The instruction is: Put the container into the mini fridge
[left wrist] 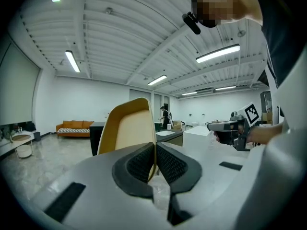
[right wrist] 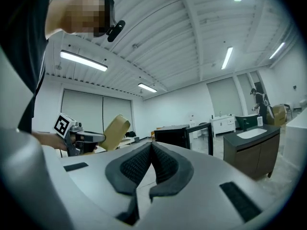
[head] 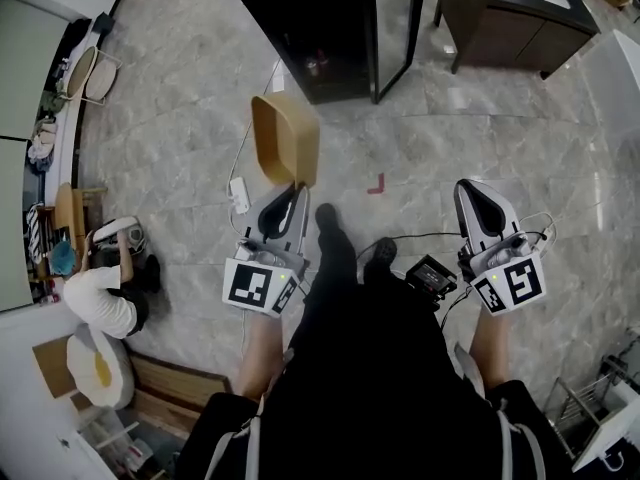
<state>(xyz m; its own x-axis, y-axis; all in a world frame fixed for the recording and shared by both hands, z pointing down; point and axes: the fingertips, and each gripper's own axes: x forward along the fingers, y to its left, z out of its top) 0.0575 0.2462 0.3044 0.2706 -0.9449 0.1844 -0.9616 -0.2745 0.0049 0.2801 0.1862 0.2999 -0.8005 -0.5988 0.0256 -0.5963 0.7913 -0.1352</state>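
There is one container [head: 285, 140], one mini fridge [head: 310, 28] and two claws. The container is a tan, open-topped tub with rounded corners, darker outside and paler inside, with a thin rim. It hangs in the air in front of the mini fridge, tipped on its side and clear of the floor [head: 180, 118]. The left claw [head: 290, 196] is clamped on one of its walls; in the left gripper view the ribbed pads pinch that thin edge, and the tub [left wrist: 127, 128] rises above them. The right claw [head: 472, 193] is held off to the right of the mini fridge's front, and its pads are pressed together on nothing.

The mini fridge is black, and its single glass door [head: 395, 28] stands open. One dark cabinet [head: 520, 18] with a pale basin stands to its right. One red corner mark [head: 377, 185] lies on the floor before the fridge. One other person [head: 105, 298] crouches well to its left.
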